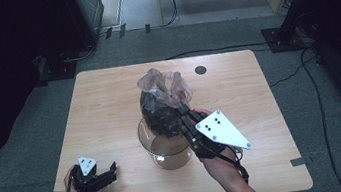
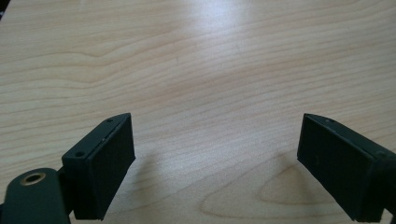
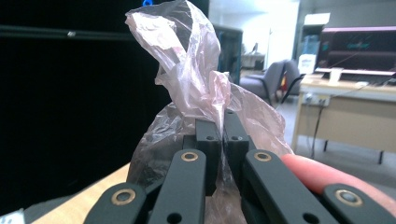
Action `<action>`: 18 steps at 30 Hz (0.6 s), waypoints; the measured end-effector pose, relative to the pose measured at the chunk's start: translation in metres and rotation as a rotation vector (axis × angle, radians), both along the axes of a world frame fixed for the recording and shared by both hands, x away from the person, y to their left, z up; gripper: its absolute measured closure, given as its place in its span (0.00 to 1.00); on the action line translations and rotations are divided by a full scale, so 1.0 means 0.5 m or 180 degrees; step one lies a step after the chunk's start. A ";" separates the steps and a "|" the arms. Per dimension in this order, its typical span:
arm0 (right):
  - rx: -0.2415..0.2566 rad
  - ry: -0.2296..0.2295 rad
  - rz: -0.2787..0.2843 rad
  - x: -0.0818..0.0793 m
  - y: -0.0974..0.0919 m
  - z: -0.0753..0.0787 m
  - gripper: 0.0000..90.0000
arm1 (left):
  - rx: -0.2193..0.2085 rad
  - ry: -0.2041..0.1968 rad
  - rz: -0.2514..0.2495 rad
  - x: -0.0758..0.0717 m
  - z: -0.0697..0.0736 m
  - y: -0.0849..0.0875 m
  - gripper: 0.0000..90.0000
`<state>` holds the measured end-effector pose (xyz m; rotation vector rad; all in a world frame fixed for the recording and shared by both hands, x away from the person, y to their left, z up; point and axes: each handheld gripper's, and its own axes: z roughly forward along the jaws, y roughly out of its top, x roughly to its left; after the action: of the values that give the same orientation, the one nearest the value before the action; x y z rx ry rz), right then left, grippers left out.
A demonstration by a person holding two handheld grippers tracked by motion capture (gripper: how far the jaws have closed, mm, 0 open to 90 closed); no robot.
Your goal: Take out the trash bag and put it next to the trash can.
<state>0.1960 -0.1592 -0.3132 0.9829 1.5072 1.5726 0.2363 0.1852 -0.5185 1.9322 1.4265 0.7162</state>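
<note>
At the near left corner of the tabletop:
Left gripper (image 1: 111, 172): it is held low at the near edge of the tabletop (image 1: 105, 110), well apart from the other things; a grey three-cornered plate is seen on top of it.
Left fingers (image 2: 105, 163): they are spread wide in the left gripper view, nothing is seen between them, and bare wood grain with their shadows is seen below.
Near centre: a clear glass bowl (image 1: 164, 153) is set on the tabletop just left of the right hand; its near rim and base are seen, while its far part is covered by the bag.
Right gripper (image 1: 179, 109): it is held over the bowl, pointed away from the person, with a large grey three-cornered plate on its back.
Right fingers (image 3: 208, 140): they are pressed together on the gathered neck of the bag, and pink film is seen squeezed in the slit between them.
Plastic bag (image 1: 162, 104): a thin pinkish translucent bag with dark contents is seen above the bowl; whether its bottom rests in the bowl cannot be told. Its crumpled top (image 3: 187, 60) is seen rising above the fingers.
Far tabletop: a round cable hole (image 1: 200, 70) is seen near the far edge, right of the bag.
</note>
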 end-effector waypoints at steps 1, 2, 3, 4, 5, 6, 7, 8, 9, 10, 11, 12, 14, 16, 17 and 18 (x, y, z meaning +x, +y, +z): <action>0.0012 -0.0037 -0.0032 -0.001 -0.004 0.005 1.00 | 0.0026 0.0021 -0.0004 0.001 -0.003 -0.002 0.12; 0.0022 -0.0083 -0.0063 -0.002 -0.008 0.011 1.00 | 0.0003 0.0032 0.0006 0.002 -0.003 -0.002 0.12; 0.0036 -0.0129 -0.0103 -0.003 -0.012 0.016 1.00 | 0.0013 0.0030 0.0015 0.002 -0.002 -0.002 0.12; 0.0046 -0.0174 -0.0145 -0.005 -0.018 0.021 1.00 | 0.0009 0.0035 0.0032 0.004 -0.003 -0.002 0.12; 0.0067 -0.0207 -0.0187 -0.006 -0.023 0.026 1.00 | -0.0019 0.0047 0.0048 0.005 -0.003 -0.001 0.12; 0.0077 -0.0243 -0.0228 -0.007 -0.029 0.030 1.00 | -0.0042 0.0063 0.0057 0.006 -0.003 0.000 0.12; 0.0090 -0.0267 -0.0264 -0.008 -0.034 0.033 1.00 | -0.0066 0.0077 0.0070 0.007 -0.003 0.001 0.12; 0.0095 -0.0295 -0.0301 -0.007 -0.040 0.036 1.00 | -0.0083 0.0089 0.0075 0.008 -0.003 0.003 0.12; 0.0104 -0.0306 -0.0340 -0.007 -0.045 0.039 1.00 | -0.0101 0.0095 0.0085 0.009 -0.004 0.004 0.12; 0.0099 -0.0321 -0.0371 -0.006 -0.051 0.041 1.00 | -0.0115 0.0111 0.0086 0.009 -0.004 0.005 0.12; 0.0094 -0.0329 -0.0403 -0.005 -0.057 0.042 1.00 | -0.0115 0.0111 0.0086 0.009 -0.004 0.005 0.12; 0.0092 -0.0330 -0.0437 -0.004 -0.063 0.043 1.00 | -0.0143 0.0130 0.0092 0.010 -0.004 0.007 0.12; 0.0077 -0.0332 -0.0510 0.000 -0.076 0.042 1.00 | -0.0148 0.0135 0.0095 0.011 -0.004 0.007 0.12; 0.0056 -0.0331 -0.0599 0.002 -0.089 0.037 1.00 | -0.0150 0.0133 0.0098 0.011 -0.004 0.007 0.12; 0.0056 -0.0331 -0.0599 0.002 -0.089 0.037 1.00 | -0.0150 0.0133 0.0098 0.011 -0.004 0.007 0.12; 0.0031 -0.0337 -0.0650 0.004 -0.095 0.033 1.00 | -0.0150 0.0134 0.0097 0.011 -0.004 0.007 0.12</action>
<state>0.1980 -0.2069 -0.2964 1.0092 1.2857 1.4640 0.2420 0.1887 -0.5205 1.9035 1.4883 0.6534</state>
